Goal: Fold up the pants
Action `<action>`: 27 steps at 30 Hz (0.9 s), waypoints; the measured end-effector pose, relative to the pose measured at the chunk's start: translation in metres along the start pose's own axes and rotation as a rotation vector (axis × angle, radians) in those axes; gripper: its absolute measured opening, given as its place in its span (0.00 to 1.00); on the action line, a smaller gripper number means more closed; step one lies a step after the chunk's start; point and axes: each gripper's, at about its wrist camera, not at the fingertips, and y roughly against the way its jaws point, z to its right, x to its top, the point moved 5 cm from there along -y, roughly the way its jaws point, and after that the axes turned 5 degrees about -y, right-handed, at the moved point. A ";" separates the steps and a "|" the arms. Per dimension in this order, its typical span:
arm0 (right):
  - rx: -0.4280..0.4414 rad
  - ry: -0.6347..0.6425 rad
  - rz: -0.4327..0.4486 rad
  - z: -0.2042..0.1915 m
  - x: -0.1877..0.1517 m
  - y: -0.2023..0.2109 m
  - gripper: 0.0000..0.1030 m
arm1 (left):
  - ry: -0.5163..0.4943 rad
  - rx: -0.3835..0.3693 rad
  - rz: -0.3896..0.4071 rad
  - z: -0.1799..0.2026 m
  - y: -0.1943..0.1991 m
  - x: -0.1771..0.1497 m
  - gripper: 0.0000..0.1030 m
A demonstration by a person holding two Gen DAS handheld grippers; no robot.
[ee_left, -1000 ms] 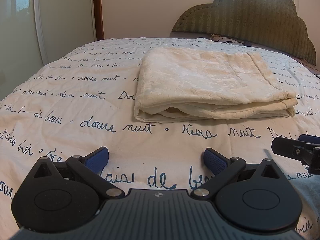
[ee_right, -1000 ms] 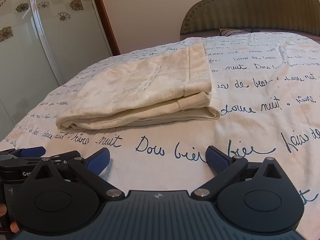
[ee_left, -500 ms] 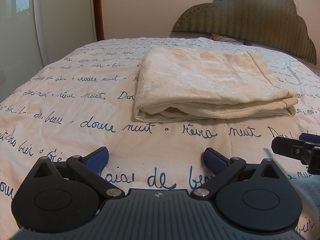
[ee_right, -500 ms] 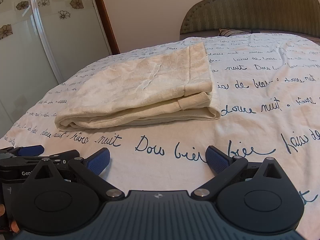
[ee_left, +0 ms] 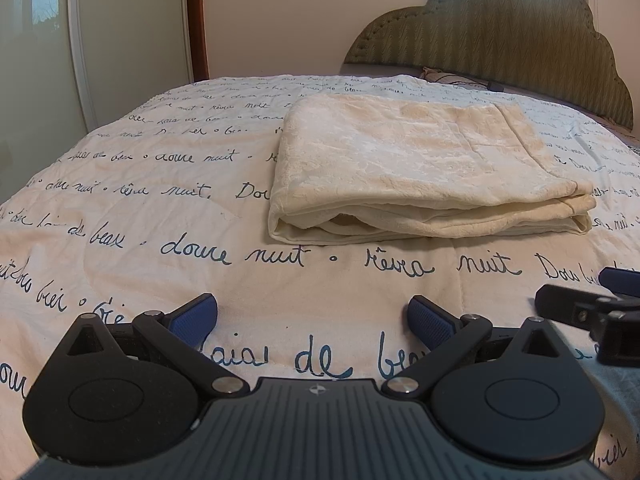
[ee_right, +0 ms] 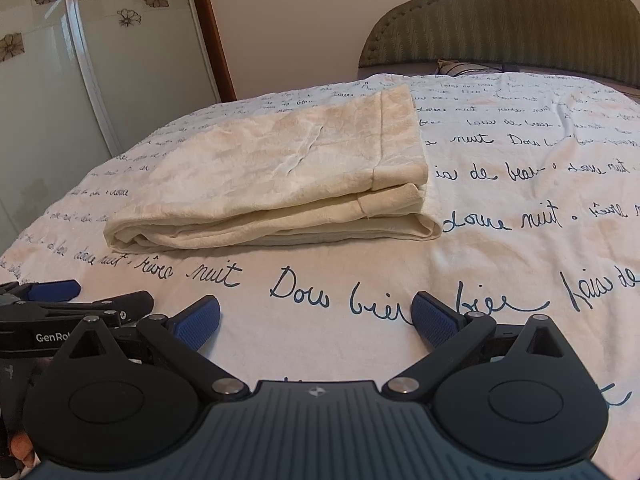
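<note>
Cream fleece pants (ee_left: 420, 168) lie folded into a flat rectangular stack in the middle of the bed; the right wrist view shows the same pants (ee_right: 288, 184) with the hemmed end at the right. My left gripper (ee_left: 314, 318) hovers open over the bedspread, well short of the stack's near edge. My right gripper (ee_right: 316, 320) is also open and holds nothing, likewise short of the stack. Each gripper shows at the edge of the other's view: the right one (ee_left: 592, 304) and the left one (ee_right: 76, 300).
The bed wears a white bedspread (ee_left: 120, 208) printed with blue script. A green padded headboard (ee_left: 500, 40) stands at the far right, with a pillow edge (ee_right: 460, 67) below it. Glass wardrobe doors (ee_right: 100, 60) and a wooden frame line the left.
</note>
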 end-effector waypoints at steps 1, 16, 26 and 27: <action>-0.017 0.019 -0.005 -0.002 -0.001 -0.001 1.00 | 0.000 0.000 0.000 0.000 0.000 0.000 1.00; -0.254 0.111 0.045 -0.004 -0.003 0.010 1.00 | 0.006 0.027 0.007 -0.002 0.003 0.000 1.00; -0.178 0.067 -0.016 0.008 -0.006 0.004 1.00 | 0.004 0.011 -0.005 -0.001 0.002 -0.001 1.00; -0.176 0.065 -0.016 0.008 -0.006 0.004 1.00 | 0.005 0.008 -0.005 -0.002 0.003 -0.001 1.00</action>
